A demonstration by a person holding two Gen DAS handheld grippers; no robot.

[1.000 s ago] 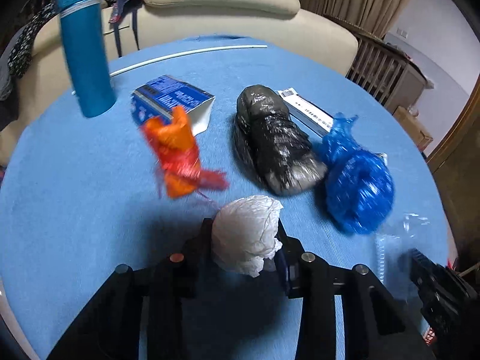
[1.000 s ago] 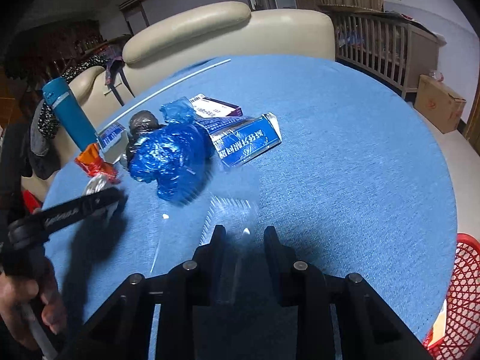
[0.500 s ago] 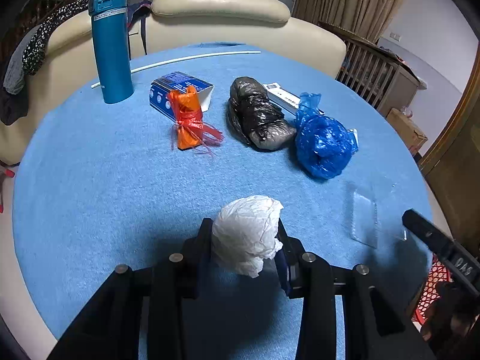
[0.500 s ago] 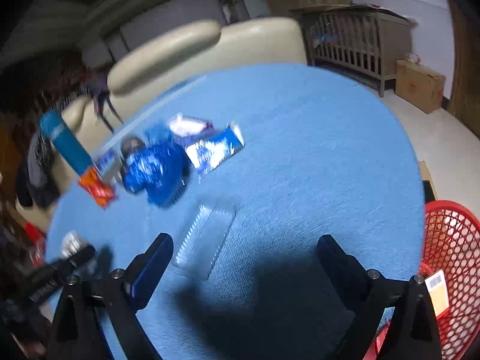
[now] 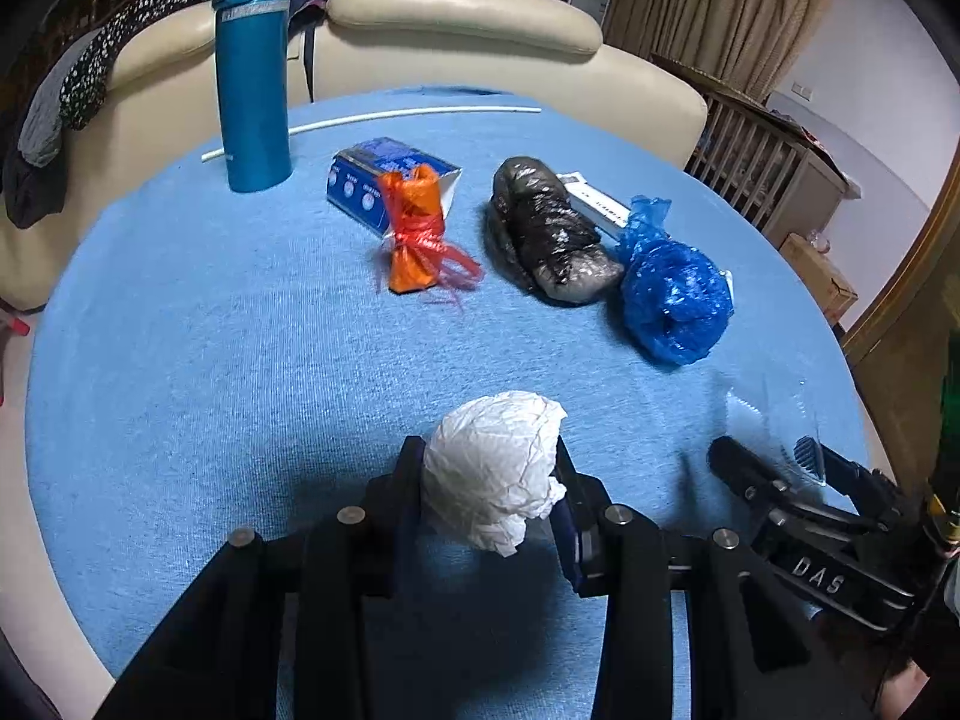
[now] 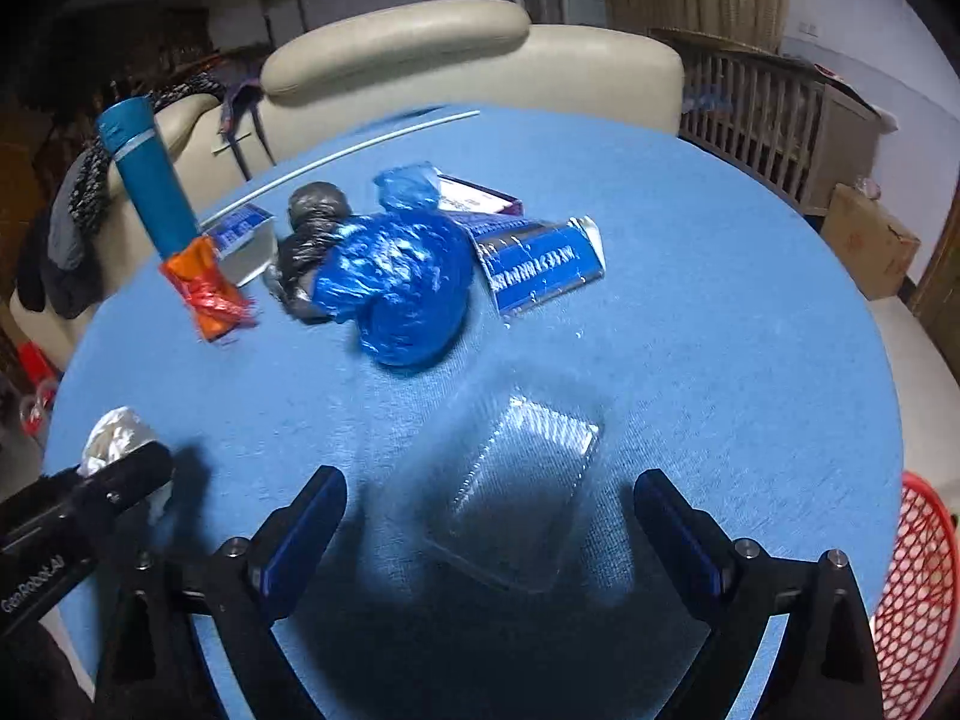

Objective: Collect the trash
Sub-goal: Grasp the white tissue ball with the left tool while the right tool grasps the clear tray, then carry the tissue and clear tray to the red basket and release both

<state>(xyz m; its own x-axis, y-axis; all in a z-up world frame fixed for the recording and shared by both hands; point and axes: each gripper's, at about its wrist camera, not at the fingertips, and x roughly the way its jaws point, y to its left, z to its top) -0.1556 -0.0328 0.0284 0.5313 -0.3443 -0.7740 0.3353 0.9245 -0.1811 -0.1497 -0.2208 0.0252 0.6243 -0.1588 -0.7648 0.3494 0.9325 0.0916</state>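
Note:
My left gripper (image 5: 489, 474) is shut on a crumpled white paper ball (image 5: 492, 468) and holds it over the near part of the blue table (image 5: 210, 330). The ball also shows at the left of the right wrist view (image 6: 114, 438). My right gripper (image 6: 489, 516) is wide open, one finger on each side of a clear plastic tray (image 6: 516, 492) lying flat on the table. It also shows in the left wrist view (image 5: 774, 468). An orange bag (image 5: 414, 234), a black bag (image 5: 552, 234) and a blue bag (image 5: 675, 294) lie further back.
A teal flask (image 5: 252, 66) stands at the back left, next to a blue carton (image 5: 360, 180). A flattened blue box (image 6: 540, 264) lies behind the blue bag. A red mesh basket (image 6: 918, 588) stands off the table's right edge. A cream sofa (image 5: 456, 18) is behind.
My right gripper opened, letting go of the clear tray, and now straddles it. My left gripper has pulled back and up with the paper ball.

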